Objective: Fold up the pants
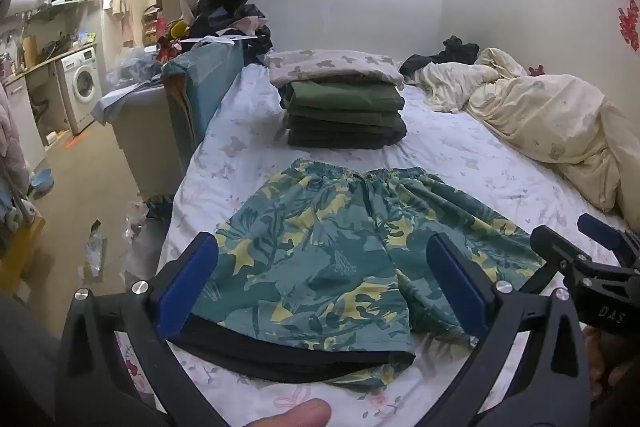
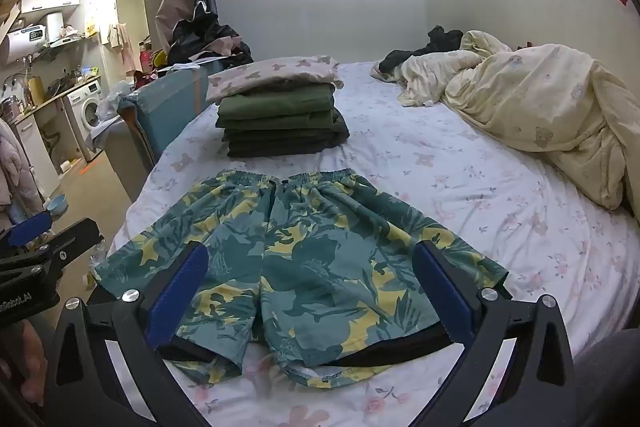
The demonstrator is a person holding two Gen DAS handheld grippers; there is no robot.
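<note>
Shorts (image 1: 340, 259) in a green and yellow leaf print are lying spread flat on the flowered bed sheet (image 1: 460, 151), waistband toward the far side, leg hems nearest the cameras. Going left to right — the left gripper (image 1: 322, 287) is being held over the left leg, fingers wide apart, gripping nothing; the right gripper (image 2: 310, 291) is being held likewise, spread apart. Beyond, a stack of folded clothes (image 1: 344, 115) is sitting — a crumpled quilt (image 1: 552, 123) farther right.

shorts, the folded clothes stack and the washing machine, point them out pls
shorts (image 2: 304, 267), right wrist view, middle of the fabric
folded clothes stack (image 2: 280, 123), right wrist view, green layers
washing machine (image 1: 82, 85), left wrist view, door
</note>
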